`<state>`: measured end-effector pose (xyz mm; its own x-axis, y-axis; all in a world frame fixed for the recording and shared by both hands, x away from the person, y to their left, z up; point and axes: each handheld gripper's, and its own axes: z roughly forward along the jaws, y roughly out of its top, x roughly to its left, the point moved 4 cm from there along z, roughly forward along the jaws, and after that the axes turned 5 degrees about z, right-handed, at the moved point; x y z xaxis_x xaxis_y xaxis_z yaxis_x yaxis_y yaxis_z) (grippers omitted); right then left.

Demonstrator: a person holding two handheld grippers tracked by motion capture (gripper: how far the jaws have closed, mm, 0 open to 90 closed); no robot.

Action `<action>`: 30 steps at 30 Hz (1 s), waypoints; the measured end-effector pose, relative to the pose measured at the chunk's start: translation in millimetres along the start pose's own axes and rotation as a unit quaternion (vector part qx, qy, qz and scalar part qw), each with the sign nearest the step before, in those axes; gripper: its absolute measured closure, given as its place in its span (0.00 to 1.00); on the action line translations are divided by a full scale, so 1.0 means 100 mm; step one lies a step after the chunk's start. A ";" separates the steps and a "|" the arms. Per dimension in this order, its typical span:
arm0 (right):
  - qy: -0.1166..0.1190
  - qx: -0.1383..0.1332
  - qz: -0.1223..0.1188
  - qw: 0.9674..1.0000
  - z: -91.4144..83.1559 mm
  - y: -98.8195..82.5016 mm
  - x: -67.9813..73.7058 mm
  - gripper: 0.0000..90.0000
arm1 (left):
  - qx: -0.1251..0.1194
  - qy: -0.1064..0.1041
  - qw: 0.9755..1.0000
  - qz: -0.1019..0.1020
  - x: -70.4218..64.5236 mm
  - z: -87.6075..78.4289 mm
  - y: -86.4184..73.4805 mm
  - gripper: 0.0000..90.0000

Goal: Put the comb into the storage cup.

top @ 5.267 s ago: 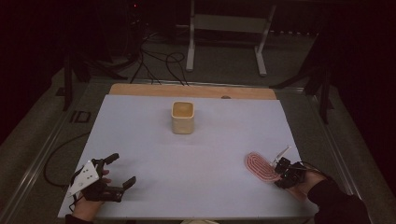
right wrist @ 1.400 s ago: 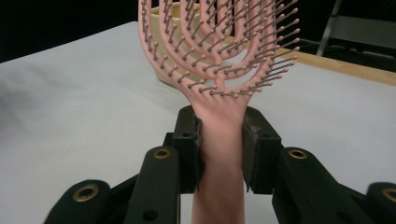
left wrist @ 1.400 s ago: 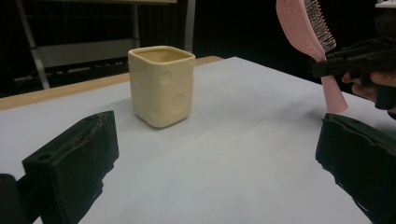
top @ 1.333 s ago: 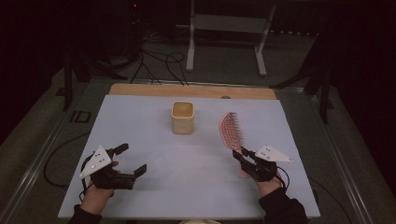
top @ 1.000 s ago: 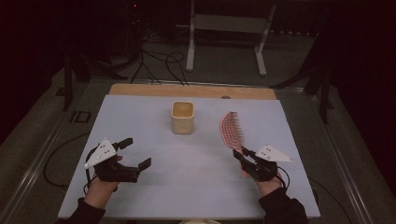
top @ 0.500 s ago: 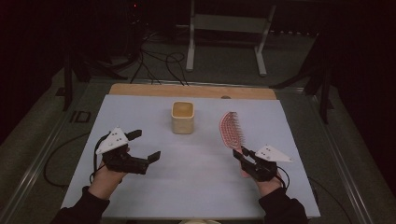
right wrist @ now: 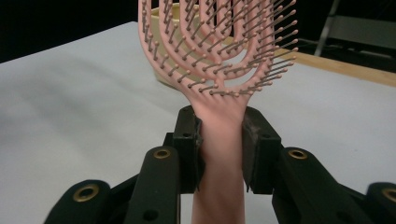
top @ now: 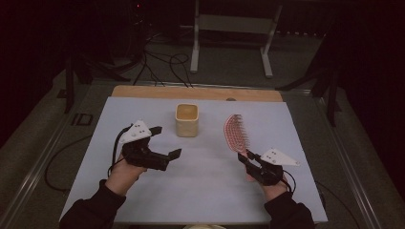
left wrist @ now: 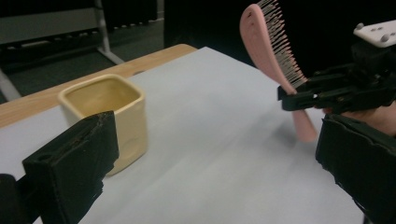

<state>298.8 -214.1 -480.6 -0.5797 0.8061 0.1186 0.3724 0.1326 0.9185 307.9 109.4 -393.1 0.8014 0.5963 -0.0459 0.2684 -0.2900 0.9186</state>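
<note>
Right now my right claw (top: 249,161) is clamped on the handle of the pink hairbrush (top: 235,133), its two black jaws pressing the neck from either side just below the bristles. Seen from my right gripper view, the pink hairbrush (right wrist: 219,70) stands up out of the grip with its bristle face turned toward the camera, the handle running down between the pads. From above, the brush head rises clear of the pale blue worktop (top: 210,191) and leans away from me, toward the far wooden edge, with the bristles facing right.

My left claw (top: 167,142) holds nothing; its jaws stand wide apart above the worktop, pointing toward the middle. Along those jaws in my left gripper view, the yellow cup (left wrist: 109,114) sits just behind the left jaw, upright, open mouth up, and the right claw (left wrist: 299,95) with the brush shows farther off on the right.

From above, the yellow cup (top: 186,119) stands upright near the middle of the worktop, toward its far side, between my two claws, and well apart from the brush head.
</note>
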 end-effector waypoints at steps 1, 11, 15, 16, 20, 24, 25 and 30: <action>0.003 0.002 0.003 1.000 0.00 0.00 0.00 0.78 | 0.000 -0.003 1.000 -0.001 -0.01 0.02 0.02 0.01; 0.002 0.001 0.002 1.000 0.00 0.00 0.01 0.78 | 0.015 -0.018 0.999 -0.023 -0.12 0.24 0.23 0.01; 0.003 0.000 0.002 1.000 0.00 0.00 0.01 0.78 | 0.024 -0.015 0.999 -0.035 -0.16 0.32 0.29 0.01; 0.005 0.001 0.004 1.000 0.00 0.00 0.01 0.78 | 0.025 -0.013 0.999 -0.039 -0.17 0.34 0.30 0.01; 0.006 0.000 0.004 1.000 0.00 0.00 0.01 0.78 | 0.031 -0.019 0.998 -0.055 -0.23 0.42 0.36 0.01; 0.007 -0.002 0.005 1.000 0.00 0.00 0.01 0.78 | 0.036 -0.033 0.997 -0.053 -0.34 0.52 0.43 0.01; 0.008 -0.002 0.005 1.000 0.00 0.00 0.01 0.78 | 0.034 -0.035 0.997 -0.054 -0.36 0.54 0.45 0.01; 0.009 0.000 0.006 1.000 0.00 0.00 0.01 0.78 | 0.022 -0.033 0.998 -0.057 -0.43 0.66 0.53 0.01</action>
<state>298.5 -212.9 -480.4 -0.5885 0.7967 0.1374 0.3794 0.1221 0.9171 322.7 18.8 -368.4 0.7976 0.5771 -0.1753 0.3815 -0.2577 0.8877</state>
